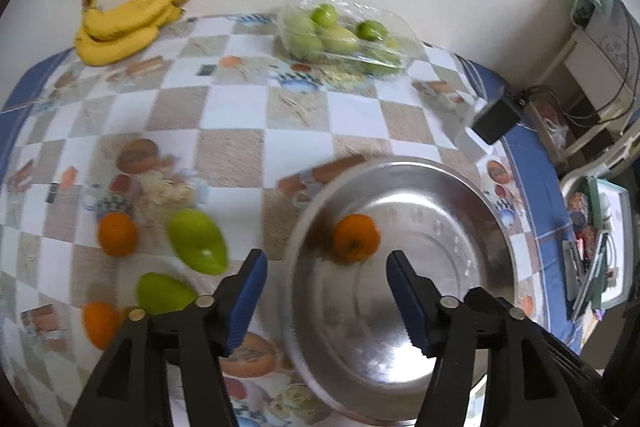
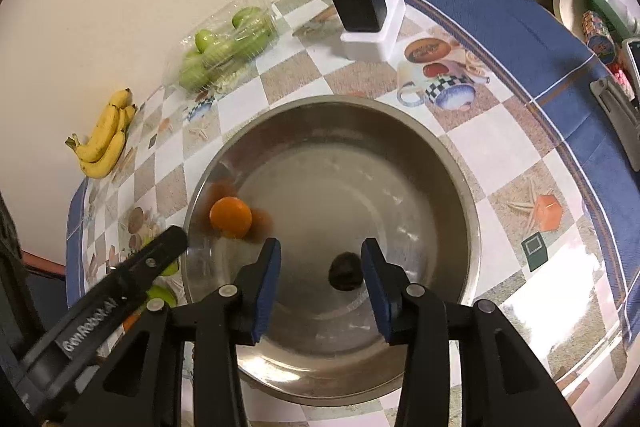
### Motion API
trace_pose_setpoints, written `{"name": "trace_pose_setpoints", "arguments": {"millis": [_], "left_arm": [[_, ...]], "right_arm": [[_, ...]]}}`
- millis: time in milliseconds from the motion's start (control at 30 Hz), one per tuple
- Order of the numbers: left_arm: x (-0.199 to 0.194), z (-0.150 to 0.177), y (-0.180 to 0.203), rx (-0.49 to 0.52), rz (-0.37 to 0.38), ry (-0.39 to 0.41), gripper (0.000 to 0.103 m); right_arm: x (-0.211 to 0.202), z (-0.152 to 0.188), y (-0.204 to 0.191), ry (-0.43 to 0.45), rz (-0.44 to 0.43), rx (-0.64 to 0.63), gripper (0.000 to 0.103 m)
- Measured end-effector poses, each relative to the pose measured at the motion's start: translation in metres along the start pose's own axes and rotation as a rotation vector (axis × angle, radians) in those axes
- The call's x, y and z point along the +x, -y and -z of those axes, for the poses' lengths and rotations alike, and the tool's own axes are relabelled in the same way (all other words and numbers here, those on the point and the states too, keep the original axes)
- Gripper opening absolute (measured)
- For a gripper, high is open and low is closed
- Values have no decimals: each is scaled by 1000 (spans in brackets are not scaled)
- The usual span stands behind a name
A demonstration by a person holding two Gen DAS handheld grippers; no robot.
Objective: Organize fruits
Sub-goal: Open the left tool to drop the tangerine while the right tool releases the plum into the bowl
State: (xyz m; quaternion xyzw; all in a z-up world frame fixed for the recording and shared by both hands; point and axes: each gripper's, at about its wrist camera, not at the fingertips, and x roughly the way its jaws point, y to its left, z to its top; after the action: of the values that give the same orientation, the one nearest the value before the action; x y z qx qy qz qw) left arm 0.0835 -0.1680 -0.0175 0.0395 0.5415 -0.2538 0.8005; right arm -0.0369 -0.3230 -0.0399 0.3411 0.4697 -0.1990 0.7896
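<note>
Here, the steel bowl (image 2: 448, 163) served as landmark on the checked desk (image 1: 240, 115). One orange (image 2: 231, 217) lay inside the bowl against its left wall, ringed by blurred reflections; a small dark fruit (image 2: 345, 271) lay on the bowl floor nearer the right tongs (image 2: 321, 261). The right tongs hung over the bowl with jaws parted to a middling gap, holding nothing, the dark fruit showing just beyond and between their tips. The left tongs (image 1: 323, 275) stood above the bowl's left rim, jaws wide and empty, the orange lying below and beyond them. Outside the bowl, to its left, two oranges (image 1: 117, 234) and two green fruits (image 1: 197, 241) remained on the desk; beyond the bowl, near the wall, sat a bunch of bananas (image 1: 128, 23) and a clear pack of green fruit (image 1: 340, 35). A black charger on a white block (image 2: 360, 3) stood beyond the bowl toward the right.

Risks, as judged: the orange looked unsettled and could roll across the smooth, curved metal into the dark fruit. Both tongs crowded the same rim, so one arm's reach leftward could clip the other or nudge the bowl. Round fruit on the slick cloth might also roll off if pinched off-centre.
</note>
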Motion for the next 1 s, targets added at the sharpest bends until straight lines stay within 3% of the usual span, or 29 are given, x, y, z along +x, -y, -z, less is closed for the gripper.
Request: {"name": "trace_pose_setpoints", "arguments": {"millis": [67,200,267,333,567,600,633,667,1000], "left_arm": [[-3,0,-3,-3,-38,5,74],[-5,1,-17,-38,-122,13,89],[-3,2,-24,-61,-165,10,97],[0,3,-31,-79,-196,3,98],[13,8,-45,-125,-257,-52,100],[14,9,-47,-130,-261,-58,100],[15,9,-49,-136,-264,-61,100],[15,10,-50,-139,-264,-64,101],[15,11,-53,-122,-308,-49,103]], "right_arm": [[0,0,-3,0,14,-15,55],[3,0,-6,-9,24,-41,57],[5,1,-8,-12,34,-57,65],[6,2,-9,-15,40,-66,73],[17,5,-15,-47,66,-108,74],[19,5,-15,-53,67,-113,78],[19,5,-16,-54,68,-115,91],[20,6,-16,-51,71,-121,97],[21,7,-19,-38,86,-143,103]]}}
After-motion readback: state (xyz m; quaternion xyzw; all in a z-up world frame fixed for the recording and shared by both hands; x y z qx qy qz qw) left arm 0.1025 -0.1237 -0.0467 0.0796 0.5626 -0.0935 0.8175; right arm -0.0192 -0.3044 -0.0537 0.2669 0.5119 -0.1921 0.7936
